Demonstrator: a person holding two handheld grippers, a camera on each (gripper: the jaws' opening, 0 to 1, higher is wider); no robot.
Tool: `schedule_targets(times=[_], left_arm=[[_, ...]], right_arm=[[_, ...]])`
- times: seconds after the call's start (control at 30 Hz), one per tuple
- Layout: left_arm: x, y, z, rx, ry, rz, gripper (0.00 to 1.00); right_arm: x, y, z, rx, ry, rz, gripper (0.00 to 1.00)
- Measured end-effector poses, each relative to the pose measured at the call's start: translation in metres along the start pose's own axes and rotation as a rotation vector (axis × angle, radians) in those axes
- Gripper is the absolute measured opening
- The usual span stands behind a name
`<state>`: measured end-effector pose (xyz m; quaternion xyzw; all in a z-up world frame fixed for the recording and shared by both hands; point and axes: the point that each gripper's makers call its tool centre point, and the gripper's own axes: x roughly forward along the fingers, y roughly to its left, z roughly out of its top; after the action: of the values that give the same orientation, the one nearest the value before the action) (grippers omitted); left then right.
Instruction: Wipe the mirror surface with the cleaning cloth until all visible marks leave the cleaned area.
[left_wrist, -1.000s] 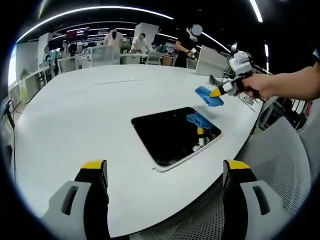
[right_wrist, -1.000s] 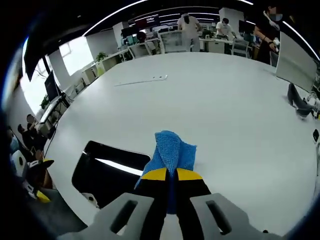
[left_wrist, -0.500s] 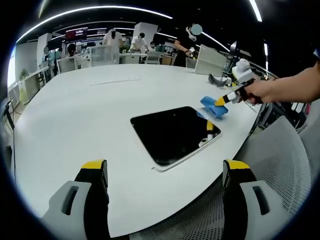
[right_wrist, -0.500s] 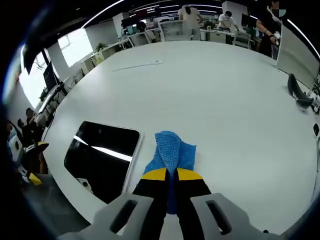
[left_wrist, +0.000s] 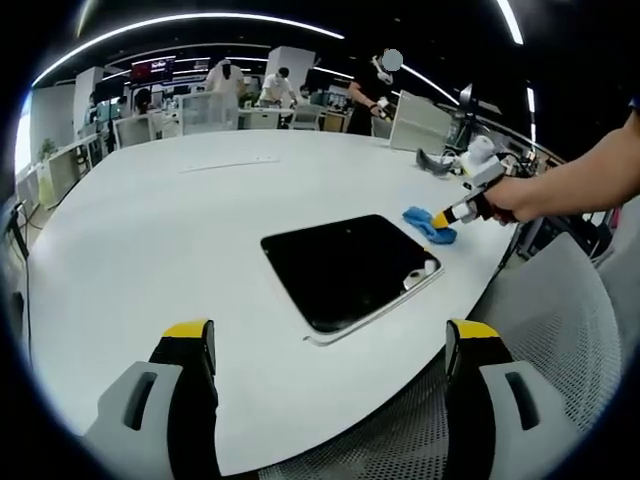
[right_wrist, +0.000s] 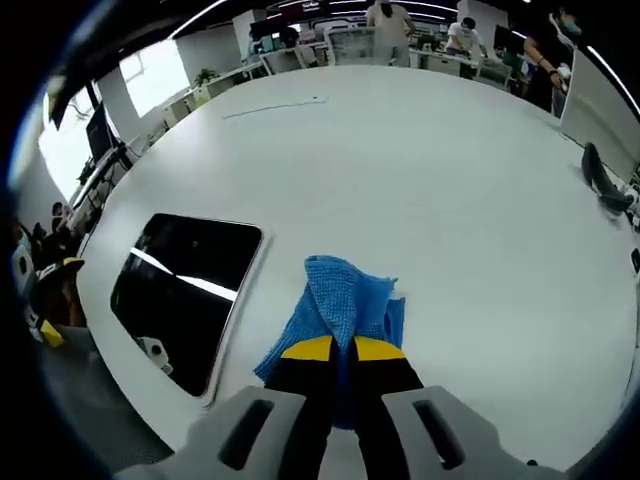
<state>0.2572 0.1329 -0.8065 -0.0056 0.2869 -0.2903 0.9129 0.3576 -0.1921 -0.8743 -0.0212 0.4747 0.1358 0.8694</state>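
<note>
Blue waffle-weave cleaning cloth (right_wrist: 345, 305) lies bunched on the white tabletop (right_wrist: 420, 170), just beside the mirror's near edge and off its surface; the right tongs (right_wrist: 334, 348) are clamped on its rear fold, yellow tips pressed together with cloth between them. Mirror (right_wrist: 180, 292) is a dark rounded rectangle lying flat near the tabletop's edge, reflecting a bright ceiling strip; a small white shape in one corner is hard to make out. In the left gripper view the same mirror (left_wrist: 350, 267) sits mid-table, the cloth (left_wrist: 429, 223) just past its far right corner, with the right tongs (left_wrist: 441, 218) on it, held by a hand (left_wrist: 502, 198) and a bare forearm coming in from the right. Left tongs (left_wrist: 332, 343) hang over the tabletop's near edge, jaws wide apart, holding nothing. No brand or label readable on cloth, mirror or tongs; a lit red screen (left_wrist: 153, 67) far back carries writing too small to read. Thin pale strip (right_wrist: 276, 106) lies well away on the tabletop, identity unclear. Dark object (right_wrist: 603, 188) at the far right edge, partly cut off. A grey mesh chair back (left_wrist: 560, 340) is below the tabletop edge. People (left_wrist: 228, 75) stand at distant desks, too small for detail.
</note>
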Motion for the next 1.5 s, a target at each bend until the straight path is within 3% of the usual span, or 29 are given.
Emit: schedule_targets(times=[0.2, 0.33, 0.47, 0.6, 0.7, 0.83, 0.97, 1.1, 1.33, 1.5], left_arm=[[0.000, 0.002, 0.000, -0.007, -0.002, 0.008, 0.95], [0.000, 0.004, 0.002, -0.015, -0.011, 0.015, 0.95], [-0.001, 0.007, 0.003, -0.028, -0.022, 0.031, 0.96], [0.000, 0.007, 0.005, -0.026, -0.032, 0.032, 0.96], [-0.001, 0.008, 0.007, -0.024, -0.044, 0.032, 0.97], [-0.002, 0.008, 0.008, -0.030, -0.051, 0.036, 0.99], [-0.004, 0.009, 0.008, -0.026, -0.053, 0.042, 0.99], [-0.005, 0.012, 0.008, -0.030, -0.054, 0.057, 0.99], [-0.007, 0.014, 0.007, -0.042, -0.046, 0.069, 0.99], [-0.011, 0.018, 0.013, -0.073, -0.052, 0.092, 0.99]], right_arm=[[0.000, 0.002, -0.001, -0.029, -0.011, 0.019, 0.04], [-0.006, 0.006, 0.001, -0.007, -0.028, 0.065, 0.13], [-0.022, 0.010, 0.018, -0.031, -0.111, 0.103, 0.23], [-0.044, 0.011, 0.035, -0.060, -0.220, 0.147, 0.42], [-0.063, 0.005, 0.035, -0.057, -0.283, 0.153, 0.50], [-0.084, -0.005, 0.021, -0.030, -0.323, 0.160, 0.63], [-0.097, -0.011, 0.007, -0.065, -0.358, 0.153, 0.80], [-0.102, -0.012, -0.006, -0.068, -0.375, 0.164, 0.96], [-0.107, -0.016, -0.020, -0.085, -0.371, 0.171, 0.98], [-0.103, -0.018, -0.026, -0.076, -0.330, 0.170, 0.98]])
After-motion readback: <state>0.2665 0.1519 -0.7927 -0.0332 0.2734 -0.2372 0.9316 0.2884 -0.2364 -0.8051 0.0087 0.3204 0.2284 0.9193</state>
